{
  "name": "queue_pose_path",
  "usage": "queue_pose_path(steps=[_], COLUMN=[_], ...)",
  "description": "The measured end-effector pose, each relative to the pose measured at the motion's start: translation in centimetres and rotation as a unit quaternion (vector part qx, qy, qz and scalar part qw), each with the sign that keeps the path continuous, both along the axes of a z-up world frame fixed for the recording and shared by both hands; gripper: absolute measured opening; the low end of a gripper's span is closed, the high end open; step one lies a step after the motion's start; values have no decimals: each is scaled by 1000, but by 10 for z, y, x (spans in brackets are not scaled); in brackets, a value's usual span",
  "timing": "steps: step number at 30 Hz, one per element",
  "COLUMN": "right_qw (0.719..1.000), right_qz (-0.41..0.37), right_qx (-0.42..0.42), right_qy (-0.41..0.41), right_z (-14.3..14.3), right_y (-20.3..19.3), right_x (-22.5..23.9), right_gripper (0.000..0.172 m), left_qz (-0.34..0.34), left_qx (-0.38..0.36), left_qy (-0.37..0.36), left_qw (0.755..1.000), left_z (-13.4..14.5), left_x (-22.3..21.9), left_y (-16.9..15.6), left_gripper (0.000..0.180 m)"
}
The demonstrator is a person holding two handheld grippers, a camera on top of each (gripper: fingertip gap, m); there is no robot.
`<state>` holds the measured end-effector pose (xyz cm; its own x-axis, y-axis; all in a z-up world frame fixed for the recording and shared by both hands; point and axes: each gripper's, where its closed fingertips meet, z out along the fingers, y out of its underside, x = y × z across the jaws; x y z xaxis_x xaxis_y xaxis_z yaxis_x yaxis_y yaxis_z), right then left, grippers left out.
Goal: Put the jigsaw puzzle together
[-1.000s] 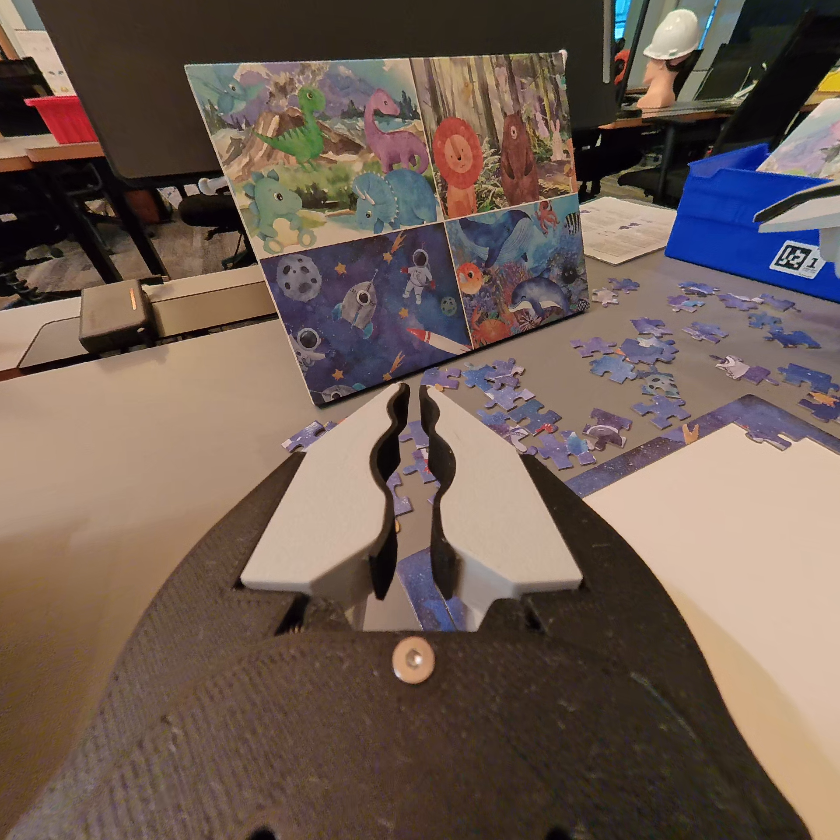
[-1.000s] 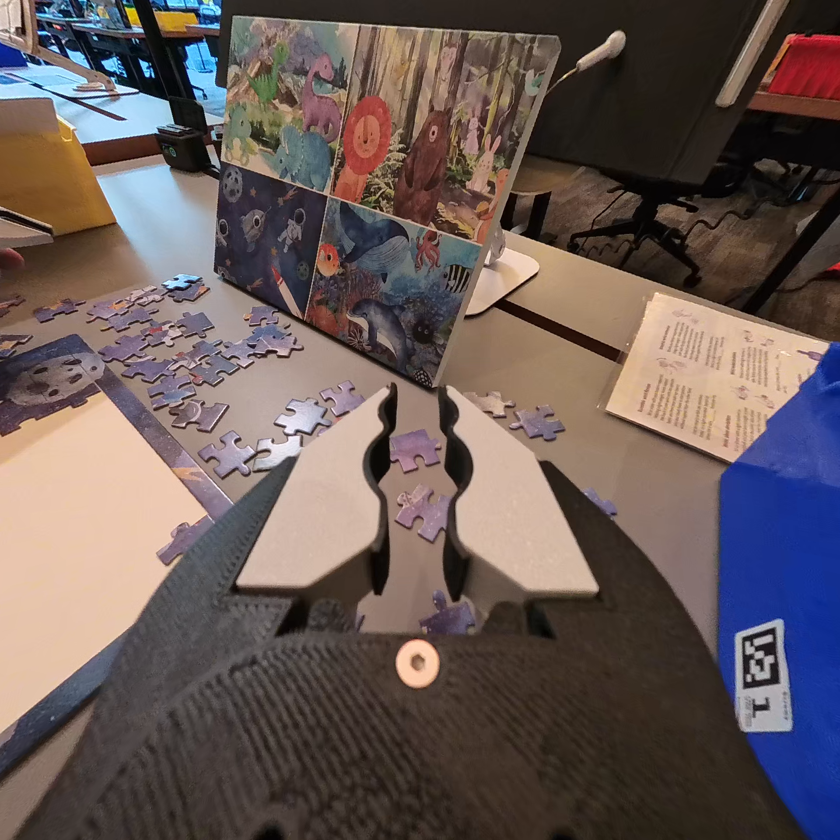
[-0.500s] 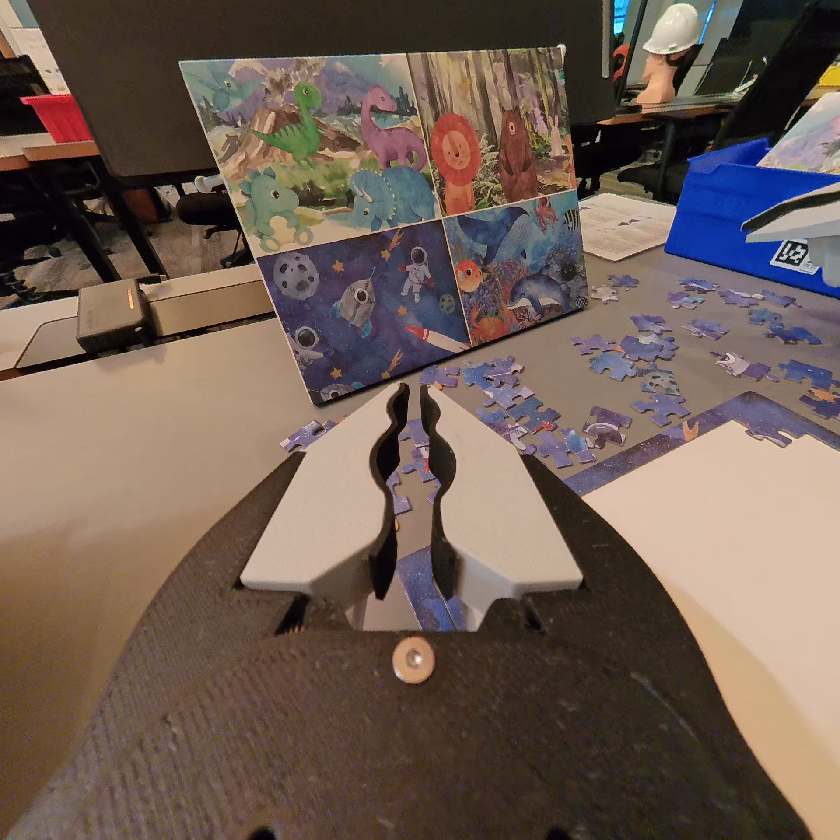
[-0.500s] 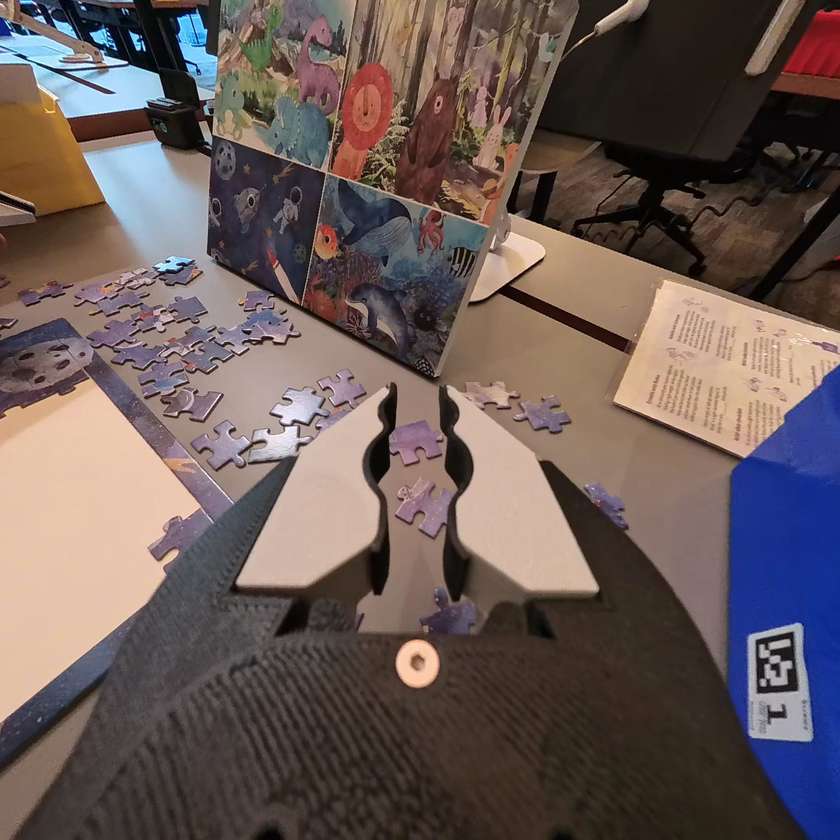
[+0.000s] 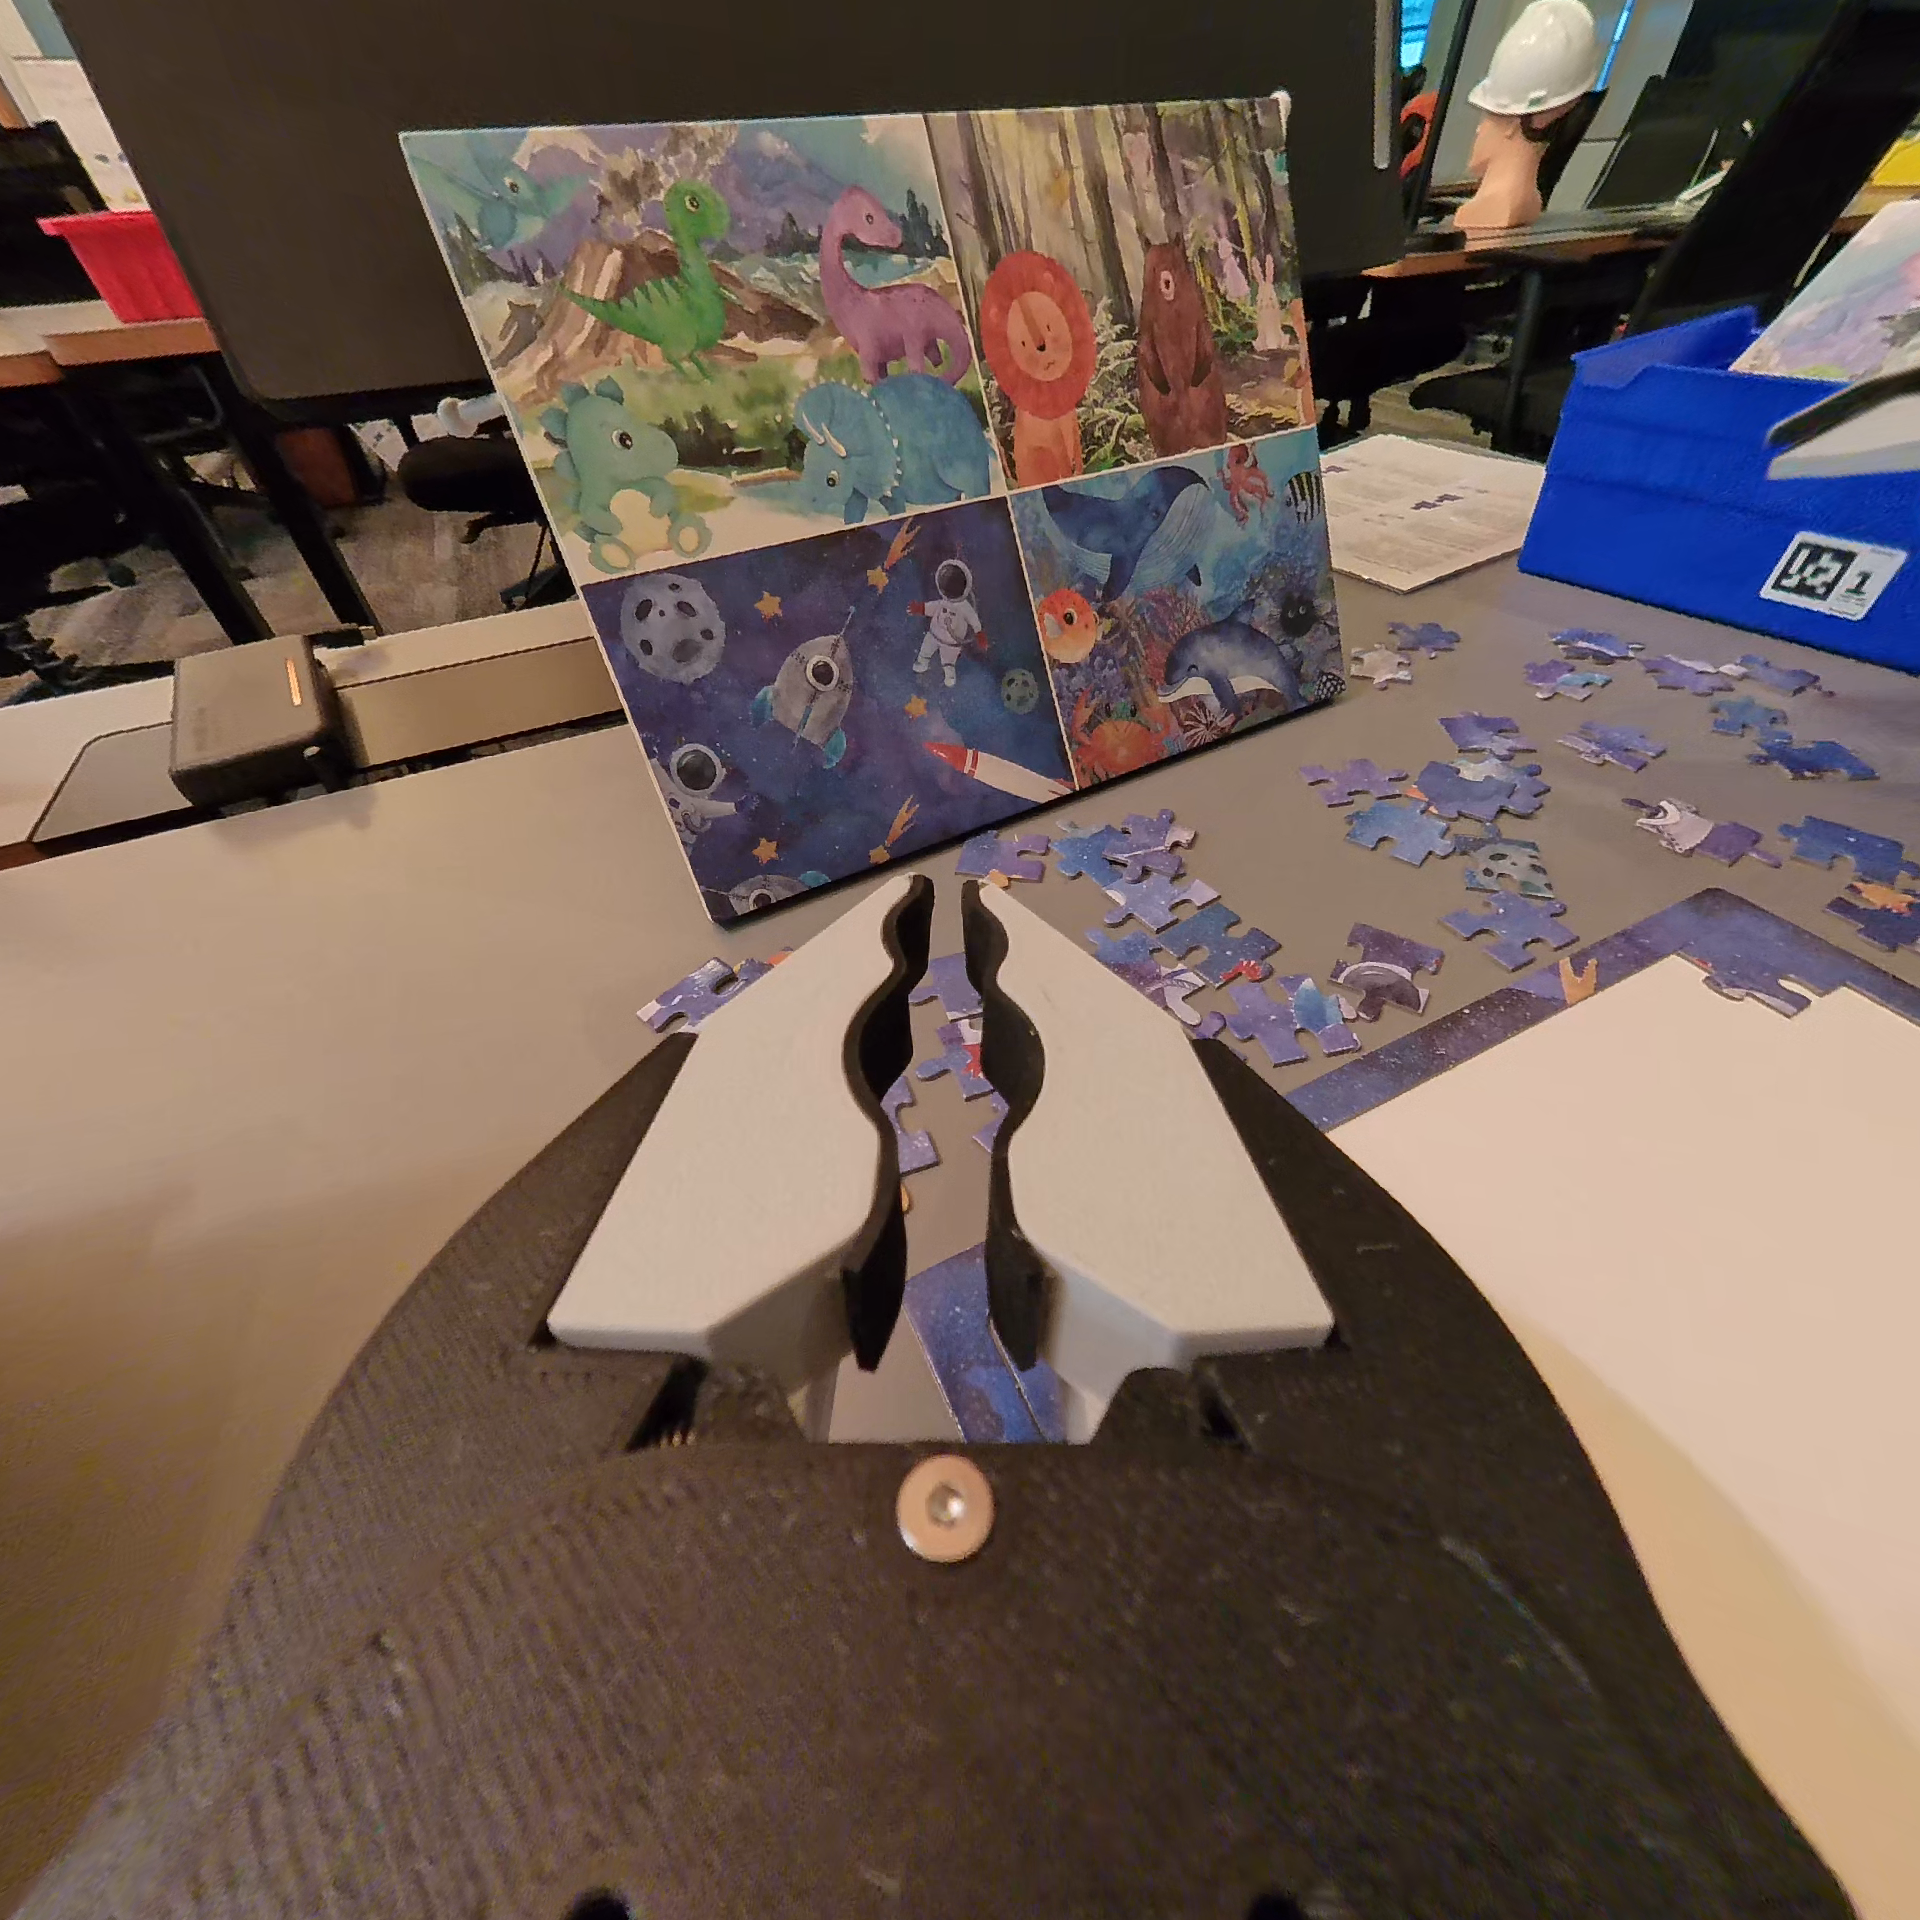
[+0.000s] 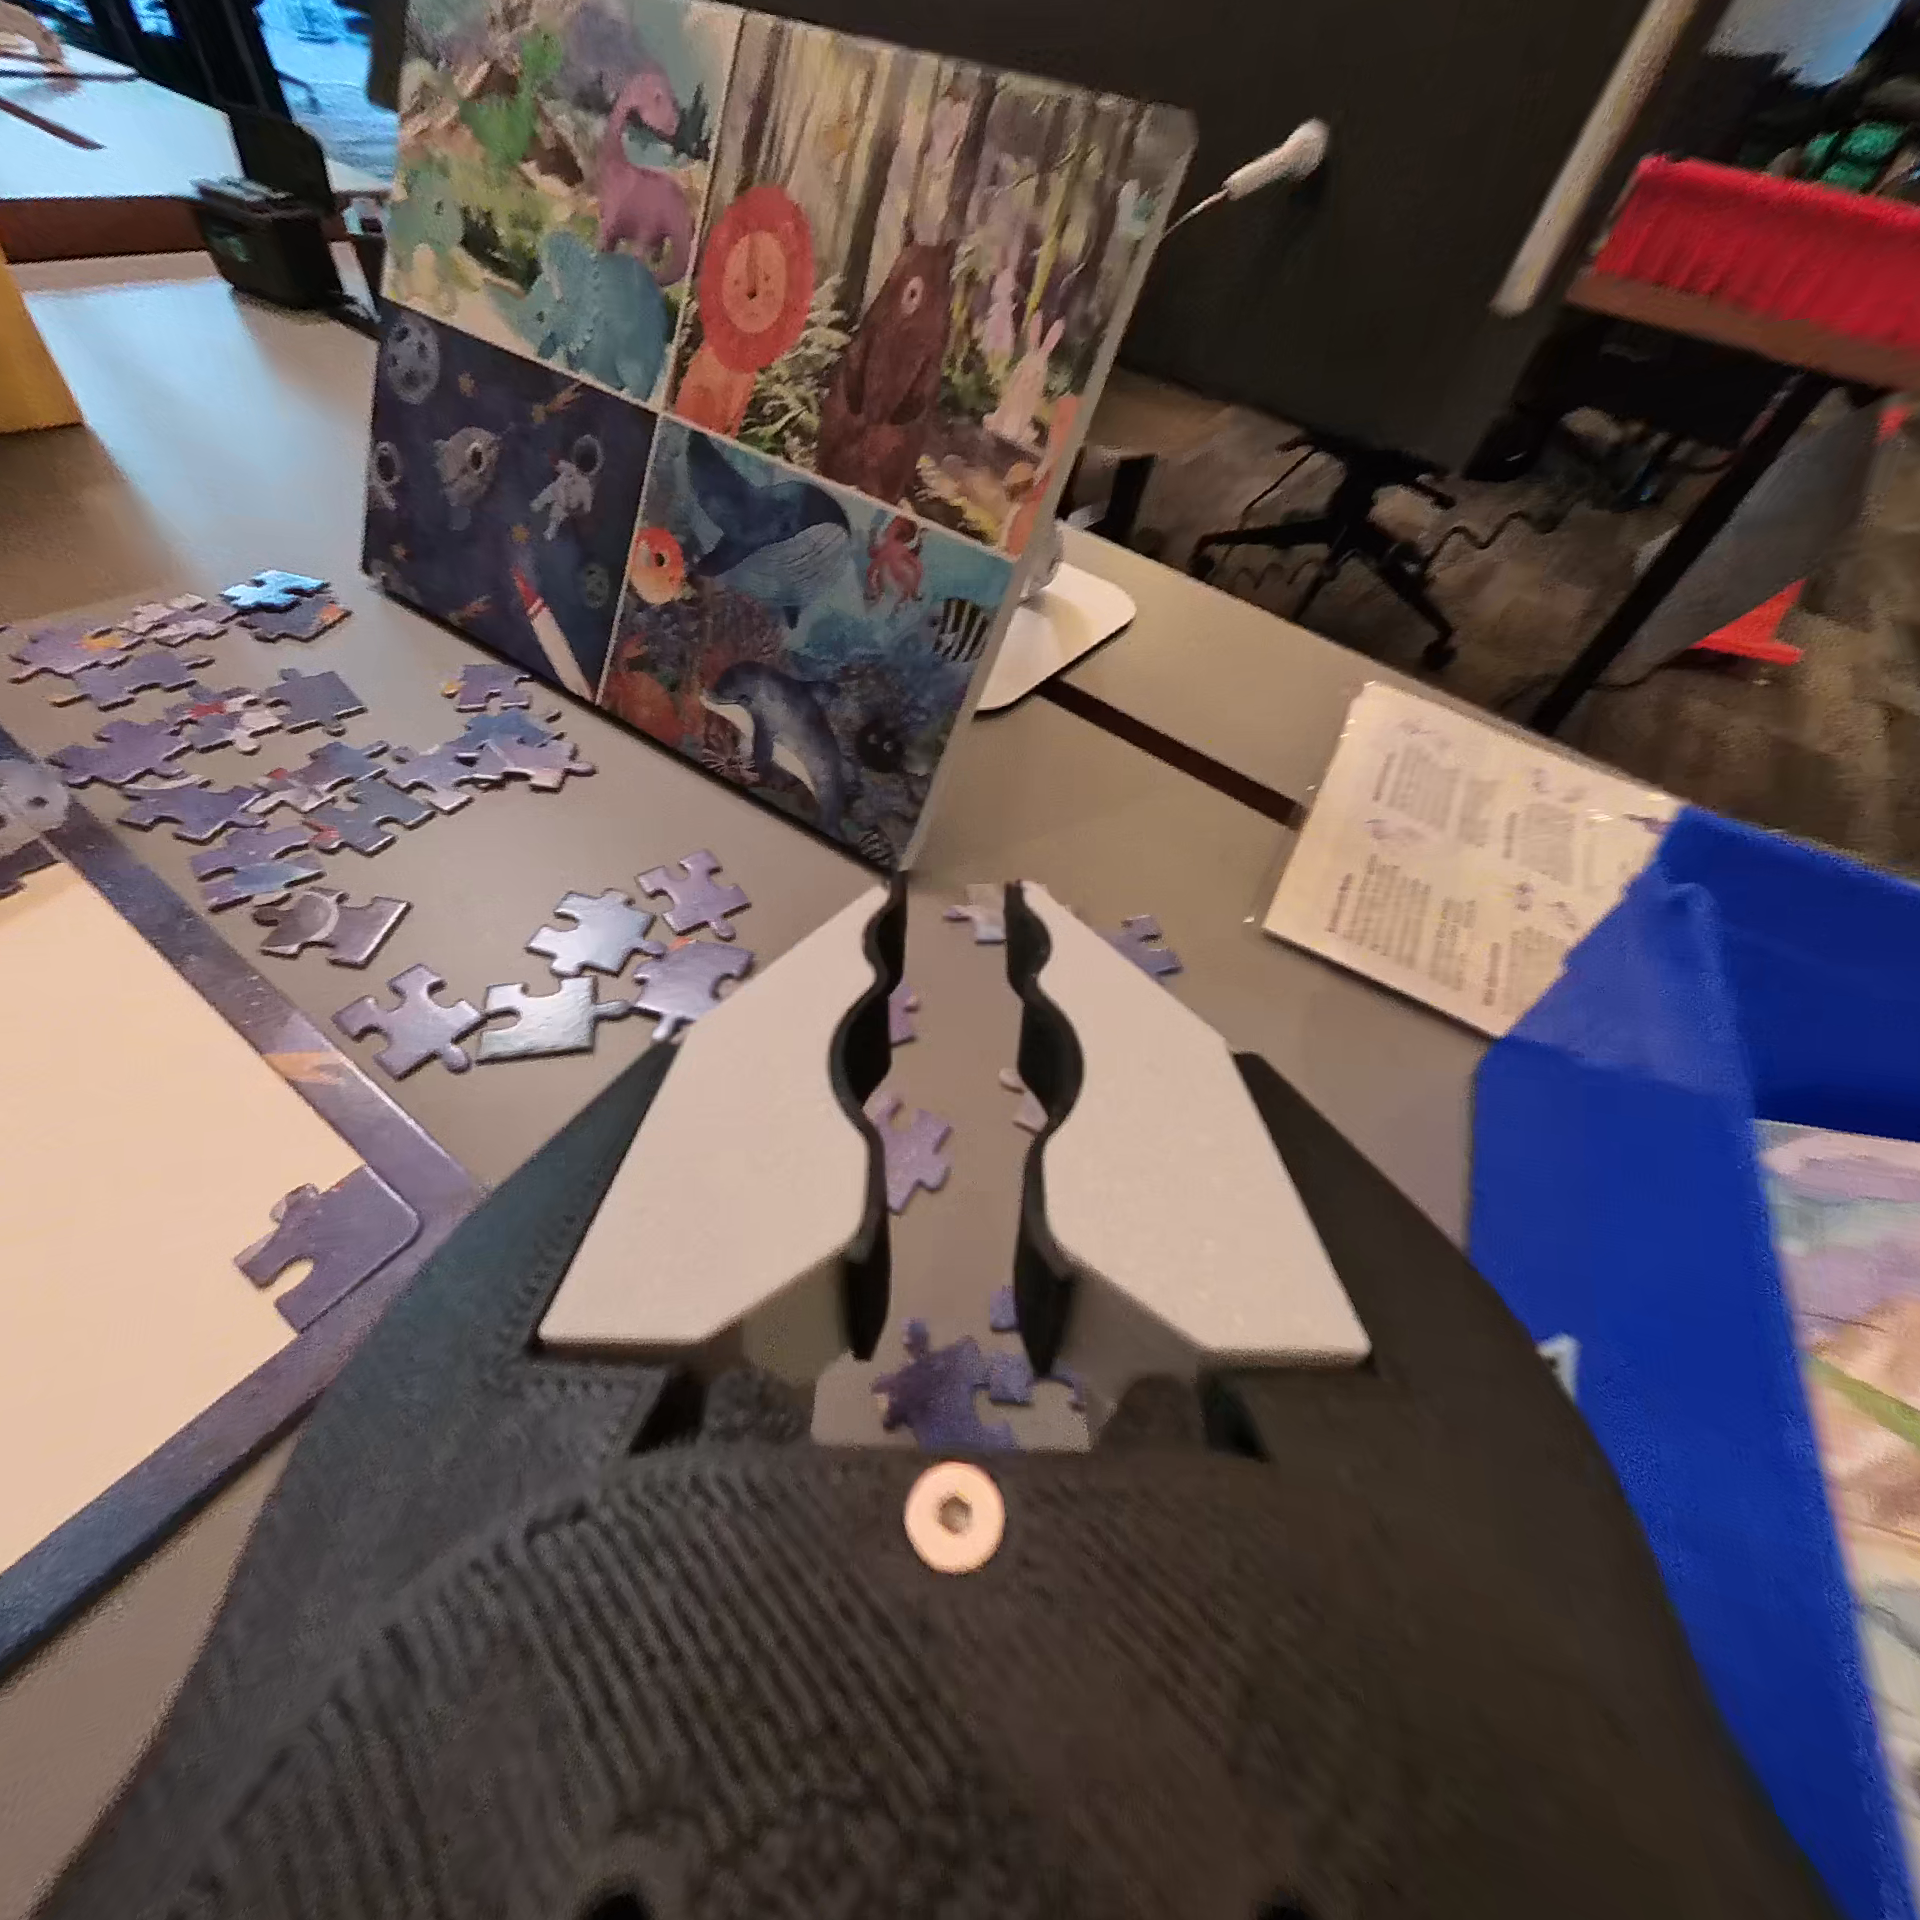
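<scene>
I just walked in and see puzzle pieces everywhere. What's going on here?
A person holds two grippers above a grey table strewn with loose purple-blue puzzle pieces. Neither holds anything: the left gripper hovers nearly closed over pieces beside a partly framed puzzle board, and the right gripper, slightly open, hangs over other pieces. A picture board showing four scenes stands propped behind, and a blue bin sits at the right.

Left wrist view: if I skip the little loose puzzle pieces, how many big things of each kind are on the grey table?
Propped-up cardboard picture board with four cartoon scenes: 1
Blue plastic bin: 1
White printed paper sheet: 1
Cream puzzle board with a starry blue border: 1
Total: 4
</scene>
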<state>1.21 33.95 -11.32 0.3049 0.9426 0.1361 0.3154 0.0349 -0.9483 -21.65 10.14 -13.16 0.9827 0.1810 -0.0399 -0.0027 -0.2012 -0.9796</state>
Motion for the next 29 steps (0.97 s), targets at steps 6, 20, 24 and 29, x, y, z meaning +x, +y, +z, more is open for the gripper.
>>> queue_pose_path(steps=[6,20,24,29], right_qw=[999,995,994,992], right_qz=[-25,-34,-33,-31], right_qx=[15,-10,-15,-31], right_qy=[41,89,101,120], right_z=[27,38,41,45], right_y=[9,16,16,18], right_x=[20,30,32,35], right_gripper=[16,14,14,14], left_qz=[0,0,-1,0], left_qx=[-3,-3,-4,-5], left_qy=[2,3,3,3], left_qw=[1000,1000,1000,1000], left_z=[-1,-1,-2,-2], left_x=[0,0,0,0], left_y=[0,0,1,1], left_gripper=[2,2,2,2])
